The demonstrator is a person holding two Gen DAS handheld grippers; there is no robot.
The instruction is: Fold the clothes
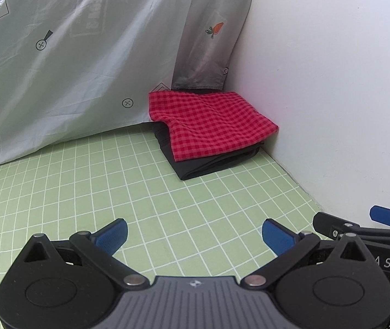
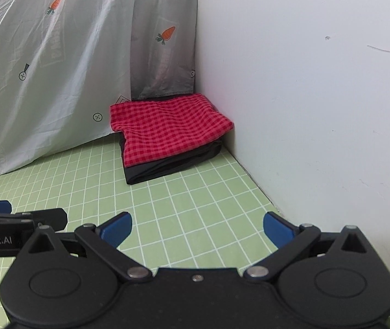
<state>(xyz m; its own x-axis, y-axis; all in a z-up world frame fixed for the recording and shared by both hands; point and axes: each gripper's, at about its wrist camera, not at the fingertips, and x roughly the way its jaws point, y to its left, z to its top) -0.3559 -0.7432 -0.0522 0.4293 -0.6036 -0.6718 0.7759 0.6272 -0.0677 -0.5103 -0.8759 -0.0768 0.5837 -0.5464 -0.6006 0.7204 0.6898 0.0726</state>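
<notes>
both grippers hang side by side over the near part of the bench (image 1: 91,181), a green mat with a white grid, and neither has anything in it. the left gripper (image 1: 194,235) has its blue pads spread wide with bare mat between them, and the right gripper (image 2: 197,229) is spread just as wide, just beside the left one on its right.

the clothes are in the far right corner of the bench, tucked against the white wall (image 2: 304,96). a red checked cloth (image 1: 211,122) lies folded on top of a folded black garment (image 1: 208,164), the two making a neat stack, with the black one sticking out along the near and left edges. behind the stack hangs a grey printed sheet (image 1: 66,63) with little carrots on it, reaching down to the back edge of the bench.

to my eye the stacked pieces are already done and the grippers are between items, with no unfolded garment showing in either view. the next move would seem to call for fetching another piece from somewhere out of sight and spreading it flat on the open mat, well apart from the stack, so the finished pile is not disturbed.
</notes>
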